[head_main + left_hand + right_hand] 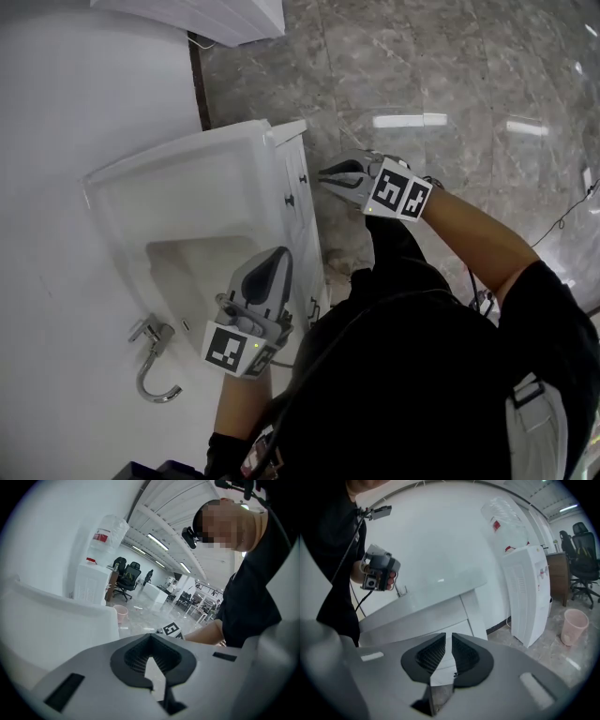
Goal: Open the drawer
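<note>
**Approach to the drawer, grasp not yet made.** The right hand-held gripper (328, 175) hangs just beside the upper drawer (296, 184) in the front of the white vanity cabinet (234, 150). Its jaws are parted by a narrow slit with nothing between them. The left hand-held gripper (274, 267) is clenched and empty over the sink basin (187, 272), near the faucet (155, 361). The drawer appears closed. The next move probably calls for wider jaws set around the dark knob (303, 177), then a straight pull (contact cannot be confirmed yet).
</note>
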`<state>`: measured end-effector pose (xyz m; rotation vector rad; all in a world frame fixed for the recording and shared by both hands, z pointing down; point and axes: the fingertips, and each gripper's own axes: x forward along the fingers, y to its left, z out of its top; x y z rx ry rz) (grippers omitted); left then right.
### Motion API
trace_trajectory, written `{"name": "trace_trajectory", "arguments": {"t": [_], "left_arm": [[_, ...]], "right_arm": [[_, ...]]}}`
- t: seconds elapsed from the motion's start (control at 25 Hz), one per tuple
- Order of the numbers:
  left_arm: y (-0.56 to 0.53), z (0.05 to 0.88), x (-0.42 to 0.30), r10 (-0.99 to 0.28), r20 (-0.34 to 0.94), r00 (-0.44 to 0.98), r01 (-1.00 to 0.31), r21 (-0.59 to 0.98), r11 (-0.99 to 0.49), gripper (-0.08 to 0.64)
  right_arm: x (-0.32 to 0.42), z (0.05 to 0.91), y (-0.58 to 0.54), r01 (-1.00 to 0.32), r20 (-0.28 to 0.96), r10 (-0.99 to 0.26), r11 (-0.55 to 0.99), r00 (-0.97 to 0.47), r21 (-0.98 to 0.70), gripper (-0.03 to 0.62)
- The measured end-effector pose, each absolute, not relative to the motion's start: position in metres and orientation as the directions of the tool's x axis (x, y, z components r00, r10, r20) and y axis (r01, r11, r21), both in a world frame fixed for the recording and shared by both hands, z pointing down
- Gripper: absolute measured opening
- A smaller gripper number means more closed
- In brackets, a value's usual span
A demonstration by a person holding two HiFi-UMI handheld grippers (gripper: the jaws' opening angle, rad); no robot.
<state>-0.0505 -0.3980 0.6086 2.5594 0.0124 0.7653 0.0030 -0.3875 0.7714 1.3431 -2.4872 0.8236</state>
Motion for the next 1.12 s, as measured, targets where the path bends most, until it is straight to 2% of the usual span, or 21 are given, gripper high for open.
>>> {"name": "trace_trajectory", "arguments": {"t": [0.48, 0.76, 1.12], "left_arm": [[-0.391, 0.632, -0.067, 0.196, 0.519, 0.832, -0.09, 0.475, -0.875, -0.008], [-0.399, 0.638, -0.075, 0.188, 0.518, 0.834, -0.108, 0.489, -0.866, -0.008], [-0.404, 0.642, -0.075, 0.188, 0.508, 0.841, -0.118, 0.511, -0.852, -0.008]], "right_arm": [[-0.123, 0.89, -0.397, -0.724, 0.534, -0.517, 0.614, -0.669, -0.314, 0.115], [-0.135, 0.943, -0.41, -0.763, 0.638, -0.503, 0.61, -0.583, -0.217, 0.154], [-0.151, 0.954, -0.422, -0.748, 0.656, -0.488, 0.639, -0.576, -0.181, 0.158]]}}
